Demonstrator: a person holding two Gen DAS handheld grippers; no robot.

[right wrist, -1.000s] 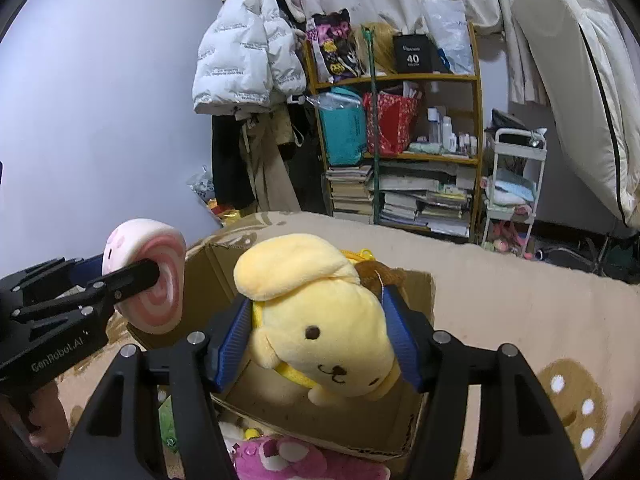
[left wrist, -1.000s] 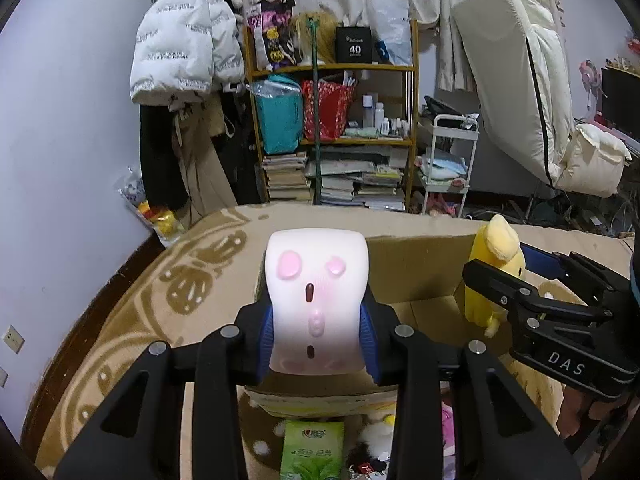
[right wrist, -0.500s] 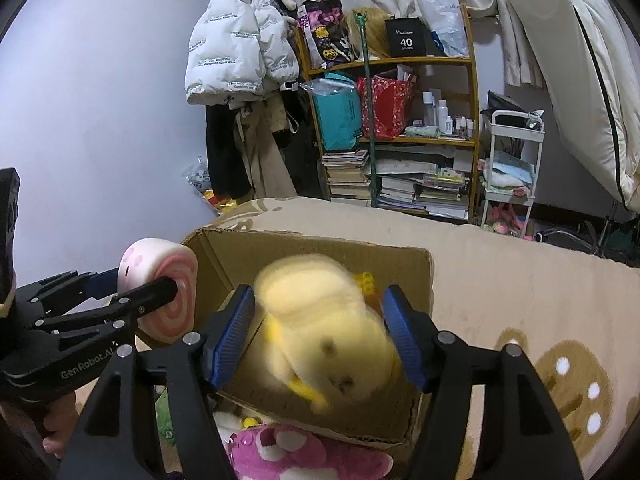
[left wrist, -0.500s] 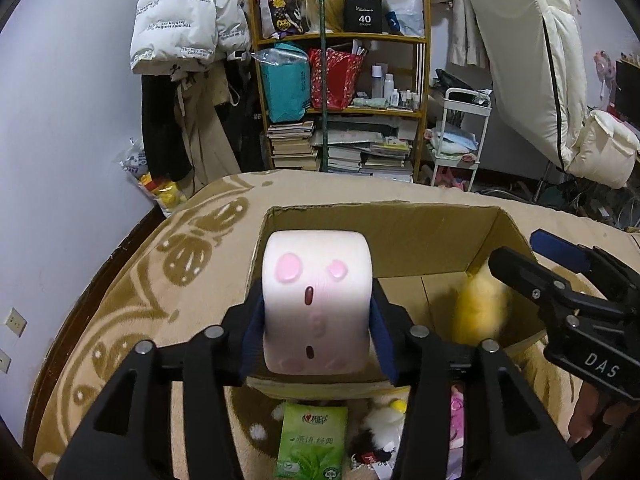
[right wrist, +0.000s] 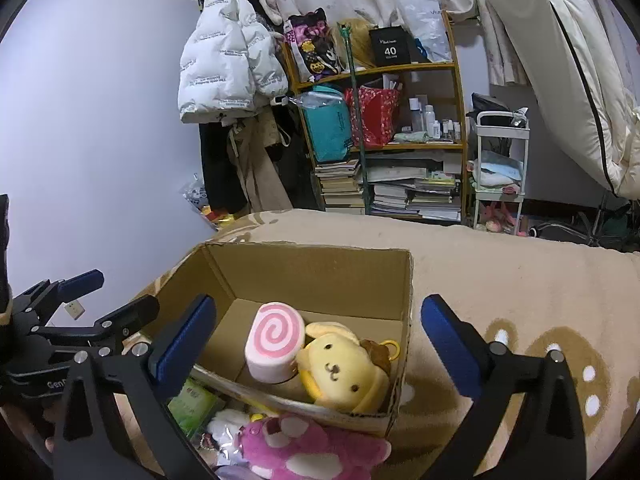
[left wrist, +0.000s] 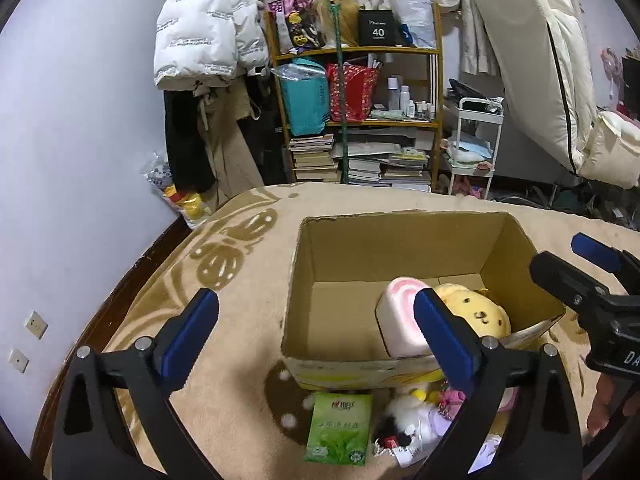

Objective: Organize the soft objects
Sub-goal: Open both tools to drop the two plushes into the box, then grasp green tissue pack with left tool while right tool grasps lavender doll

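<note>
An open cardboard box (left wrist: 400, 240) (right wrist: 312, 264) stands on the beige rug. Inside it lie a pink swirl roll plush (right wrist: 274, 340) (left wrist: 400, 316) and a yellow dog plush (right wrist: 344, 372) (left wrist: 476, 312), side by side. My left gripper (left wrist: 316, 332) is open and empty above the box's near left corner. My right gripper (right wrist: 316, 340) is open and empty above the box. In front of the box lie a pink bear plush (right wrist: 304, 452), a white plush (left wrist: 408, 420) and a green tissue pack (left wrist: 340, 428) (right wrist: 194, 400).
The patterned rug (right wrist: 520, 280) covers a bed-like surface. Behind it stand a cluttered bookshelf (left wrist: 360, 120), a white cart (left wrist: 476, 144), hanging coats (left wrist: 208, 40) and an upright mattress (left wrist: 540, 80). The wall (left wrist: 80, 160) is close on the left.
Both grippers opened and dropped their plushes into the box: the left let go of the pink roll, the right let go of the yellow dog. Both now sit in the box.
</note>
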